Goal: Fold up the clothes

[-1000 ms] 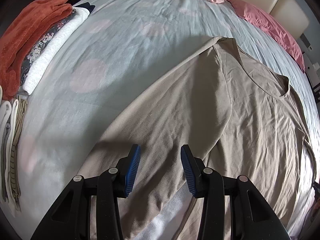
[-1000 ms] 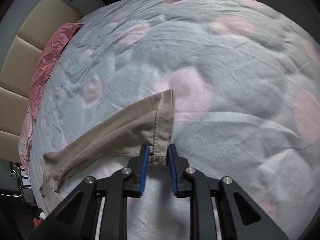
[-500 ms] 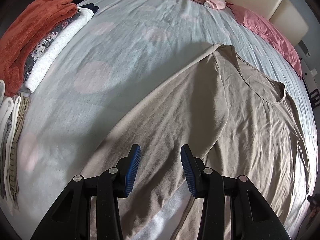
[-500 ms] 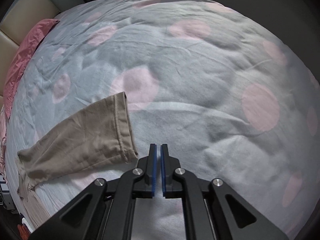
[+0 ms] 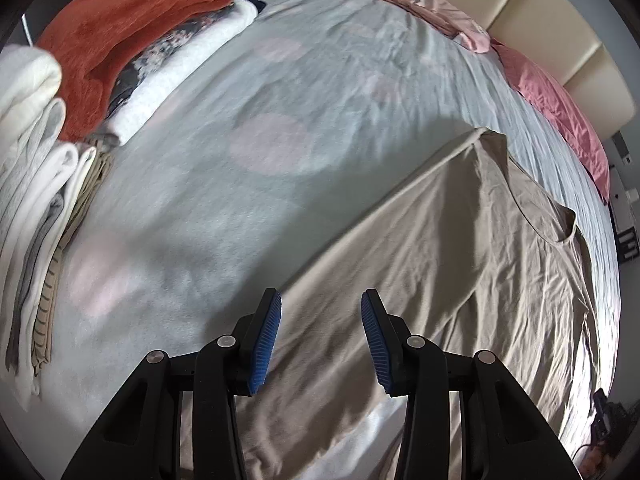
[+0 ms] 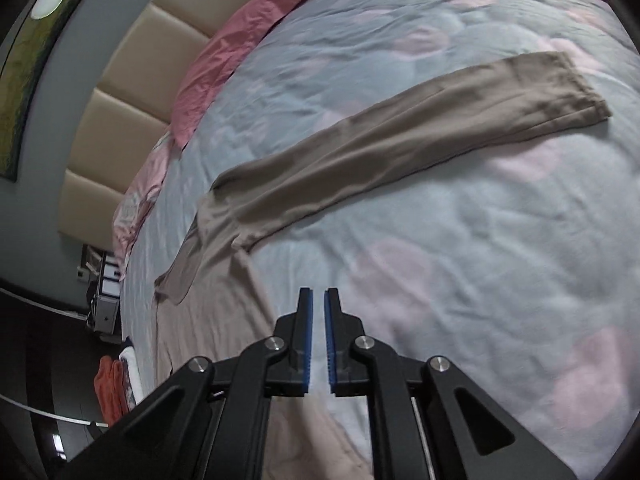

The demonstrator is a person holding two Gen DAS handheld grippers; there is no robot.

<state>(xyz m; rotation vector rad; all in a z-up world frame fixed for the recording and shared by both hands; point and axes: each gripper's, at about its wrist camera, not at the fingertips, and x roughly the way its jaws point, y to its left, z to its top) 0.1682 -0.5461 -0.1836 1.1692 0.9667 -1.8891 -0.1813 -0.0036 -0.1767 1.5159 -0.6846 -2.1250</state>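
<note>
Right claw (image 6: 316,334) having released sleeve (image 6: 420,128), now nearly clenched, empty, sleeve lying far ahead on bed (image 6: 480,260). Left claw (image 5: 321,340) spread wide, hovering over beige shirt (image 5: 460,260).

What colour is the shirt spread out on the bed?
Taupe-beige shirt, plain; clearest in the left wrist view.

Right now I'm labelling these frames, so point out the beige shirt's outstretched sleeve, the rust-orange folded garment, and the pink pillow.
outstretched sleeve (image 6: 420,136), right wrist view, middle of its length.
rust-orange folded garment (image 5: 120,28), left wrist view, top face.
pink pillow (image 5: 556,108), left wrist view, centre of its cover.
</note>
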